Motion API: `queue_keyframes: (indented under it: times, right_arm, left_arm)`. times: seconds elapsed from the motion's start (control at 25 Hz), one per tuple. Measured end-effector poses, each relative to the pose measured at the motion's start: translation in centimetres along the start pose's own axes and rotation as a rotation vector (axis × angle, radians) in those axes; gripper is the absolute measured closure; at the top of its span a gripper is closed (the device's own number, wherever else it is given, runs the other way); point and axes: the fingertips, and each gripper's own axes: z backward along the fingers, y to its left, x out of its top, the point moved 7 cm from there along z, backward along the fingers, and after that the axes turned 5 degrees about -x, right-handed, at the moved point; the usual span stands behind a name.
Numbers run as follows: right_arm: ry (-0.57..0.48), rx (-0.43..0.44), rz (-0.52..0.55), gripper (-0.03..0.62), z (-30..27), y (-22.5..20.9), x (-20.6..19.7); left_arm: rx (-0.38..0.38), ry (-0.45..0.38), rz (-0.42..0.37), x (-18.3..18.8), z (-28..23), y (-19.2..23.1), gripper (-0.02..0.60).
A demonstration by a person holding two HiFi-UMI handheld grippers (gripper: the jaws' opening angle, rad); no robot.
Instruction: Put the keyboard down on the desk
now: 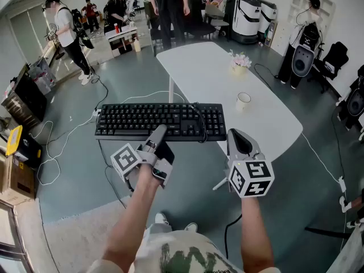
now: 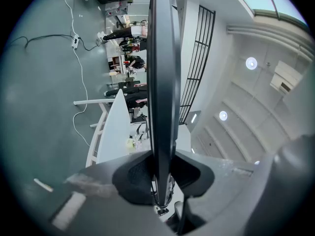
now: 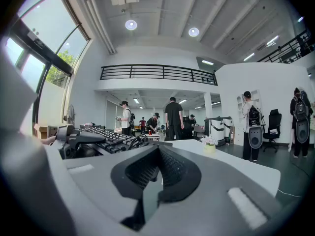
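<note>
A black keyboard (image 1: 159, 120) hangs level in the air, mostly over the floor, with its right end over the near left edge of the white desk (image 1: 210, 73). My left gripper (image 1: 159, 134) is shut on its near long edge; in the left gripper view the keyboard (image 2: 162, 82) runs edge-on between the pads, with the gripper (image 2: 161, 176) clamped on it. Its cable (image 1: 200, 121) lies coiled over the keys. My right gripper (image 1: 238, 135) sits just right of the keyboard's near right corner, shut with nothing in it. In the right gripper view the keyboard (image 3: 106, 137) lies left of the gripper (image 3: 156, 173).
A white cup (image 1: 243, 100) and a small pot of flowers (image 1: 239, 62) stand on the desk's right half. White cables (image 1: 74, 131) trail over the grey floor on the left. Boxes (image 1: 17, 169) and a dark screen (image 1: 25, 92) line the left wall. Several people stand at the back.
</note>
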Motion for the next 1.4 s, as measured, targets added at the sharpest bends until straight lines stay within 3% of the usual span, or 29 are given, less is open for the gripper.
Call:
queue_keyframes:
  times: [0.36,0.68,1.04,1.4]
  right_arm:
    - [0.004,0.033,-0.001,0.595,-1.7,-0.7,0.1]
    - [0.022,0.064,0.001,0.595,-5.3,0.3,-1.4]
    - [0.040,0.055,0.018,0.595,-15.0,2.6,-0.5]
    - [0.052,-0.020,0.006,0.595,-25.8,4.6,1.7]
  left_arm:
    - [-0.003,-0.021,-0.004,0.2,-1.2,0.3,0.489]
    - [0.001,-0.052,0.000,2.7,-1.8,2.7,0.489]
    - [-0.005,-0.048,0.024,10.8,-6.2,6.0,0.489]
    - [-0.005,0.023,0.045,20.7,-13.3,9.2,0.489]
